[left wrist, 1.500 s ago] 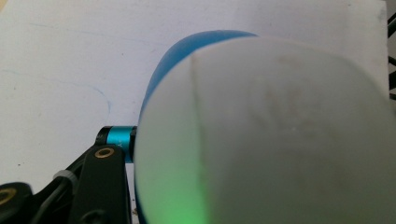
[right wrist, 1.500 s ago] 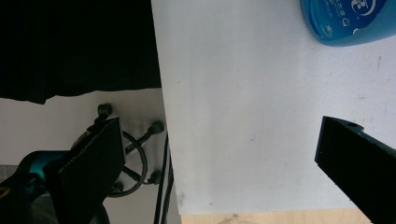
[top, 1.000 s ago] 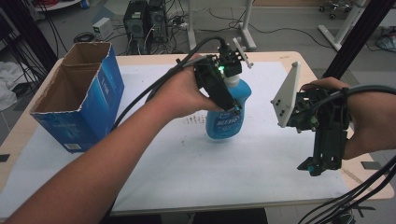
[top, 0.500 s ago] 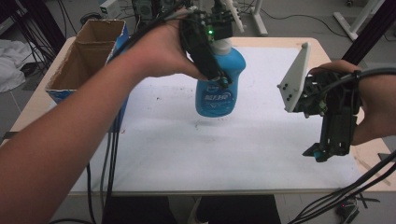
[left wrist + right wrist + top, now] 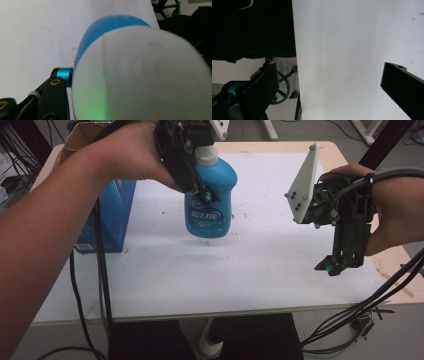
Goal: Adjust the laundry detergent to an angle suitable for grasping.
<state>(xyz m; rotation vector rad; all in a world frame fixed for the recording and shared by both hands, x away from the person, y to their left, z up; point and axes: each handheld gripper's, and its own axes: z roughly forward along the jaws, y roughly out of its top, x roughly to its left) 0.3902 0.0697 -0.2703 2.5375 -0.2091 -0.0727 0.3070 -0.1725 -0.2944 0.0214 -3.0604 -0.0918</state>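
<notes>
High view: my left gripper (image 5: 192,165) is clamped on the neck of the blue bottle (image 5: 209,202), just under its white cap (image 5: 206,154). The bottle hangs upright, lifted clear of the white table (image 5: 210,270), over its far middle. A blue cardboard box (image 5: 107,215) stands at the table's left edge, partly behind my forearm. My right gripper (image 5: 332,265) points down over the right edge of the table, with nothing between its tips.

Left gripper view: the white cap (image 5: 142,75) sits hard against the lens, blurred, with the bottle's blue shoulder (image 5: 100,32) beyond it and one jaw beside it.

Right gripper view: my jaws stand wide apart over bare table (image 5: 352,55), holding nothing.
</notes>
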